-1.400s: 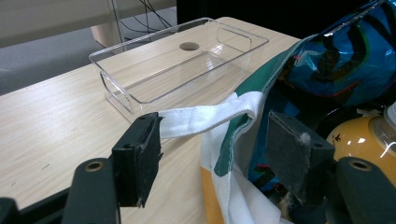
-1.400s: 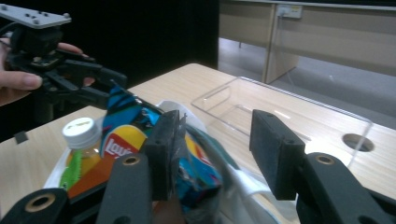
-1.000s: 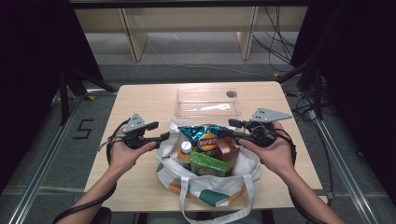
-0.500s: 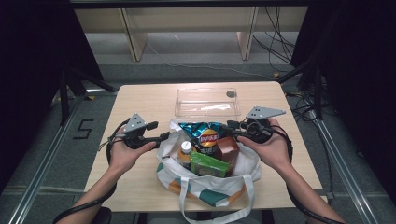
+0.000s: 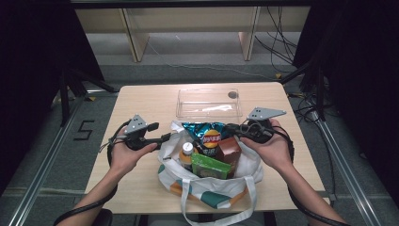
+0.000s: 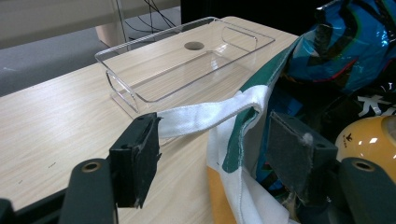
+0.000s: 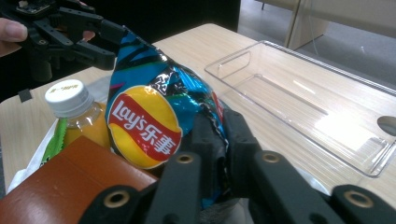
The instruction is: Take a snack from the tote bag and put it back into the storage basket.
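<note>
A white and green tote bag [image 5: 221, 195] sits open at the near middle of the table. In it stand a blue Lay's chip bag [image 5: 210, 134] [image 7: 149, 116], a brown box [image 5: 229, 150] [image 7: 70, 177], a green packet [image 5: 209, 165] and an orange drink bottle [image 5: 187, 151] [image 7: 70, 100]. My right gripper [image 5: 231, 128] [image 7: 223, 135] has just been closing and is shut on the chip bag's right edge. My left gripper [image 5: 165, 137] [image 6: 215, 130] stands open at the tote's left rim, with the white handle [image 6: 205, 114] and rim between its pads.
A clear plastic tray [image 5: 209, 102] [image 6: 187, 65] [image 7: 317, 107] lies empty just beyond the tote, near the table's far edge. Bare tabletop [image 5: 141, 101] stretches left of it. A dark floor and cables surround the table.
The right gripper's jaws have closed onto the chip bag's edge after a small move inward. The left gripper has kept still.
</note>
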